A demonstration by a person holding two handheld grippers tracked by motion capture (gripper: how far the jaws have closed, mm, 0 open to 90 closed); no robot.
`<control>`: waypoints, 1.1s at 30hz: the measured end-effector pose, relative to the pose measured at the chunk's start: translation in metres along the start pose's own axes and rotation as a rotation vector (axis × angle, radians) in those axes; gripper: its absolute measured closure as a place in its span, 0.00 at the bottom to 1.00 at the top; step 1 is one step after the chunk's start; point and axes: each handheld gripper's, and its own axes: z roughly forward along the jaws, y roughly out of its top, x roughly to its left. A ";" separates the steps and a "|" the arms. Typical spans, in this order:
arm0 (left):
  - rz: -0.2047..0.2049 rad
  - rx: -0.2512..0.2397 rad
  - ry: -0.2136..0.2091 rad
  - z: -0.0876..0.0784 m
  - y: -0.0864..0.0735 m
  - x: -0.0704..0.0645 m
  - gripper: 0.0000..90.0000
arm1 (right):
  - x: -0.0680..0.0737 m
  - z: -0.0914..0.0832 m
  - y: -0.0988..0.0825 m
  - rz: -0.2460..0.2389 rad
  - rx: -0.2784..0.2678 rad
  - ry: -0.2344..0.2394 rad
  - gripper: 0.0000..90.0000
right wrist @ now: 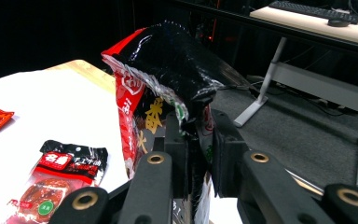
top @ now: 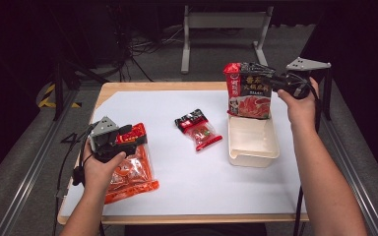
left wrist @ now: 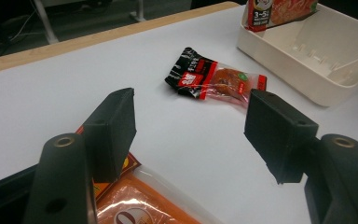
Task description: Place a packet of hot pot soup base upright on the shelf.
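At the upper right of the high view, the right hand-held gripper (top: pixel 275 81) pinches the top edge of the black-and-red sauce pouch (top: pixel 248 91), which hangs upright over the far end of the cream tray (top: pixel 253 152). The left hand-held gripper (top: pixel 128 137) sits at lower left with jaws spread, empty, over the orange packet (top: pixel 130 174) on the tabletop (top: pixel 187 172). Risk noted: the grip is on thin, crumpled film, so the pouch could slip, tip past the tray's far wall and land outside.

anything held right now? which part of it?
Right gripper pinches the tall sauce packet by its top edge, over the tray. Left gripper is open, holding nothing.
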 end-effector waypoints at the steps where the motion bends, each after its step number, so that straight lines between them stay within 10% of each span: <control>1: -0.005 0.001 0.002 0.000 -0.001 0.000 0.38 | -0.001 0.001 -0.001 -0.003 -0.001 0.002 0.87; 33: -0.017 0.016 -0.006 0.005 -0.002 0.004 0.37 | -0.008 0.004 -0.045 0.120 0.059 -0.005 0.81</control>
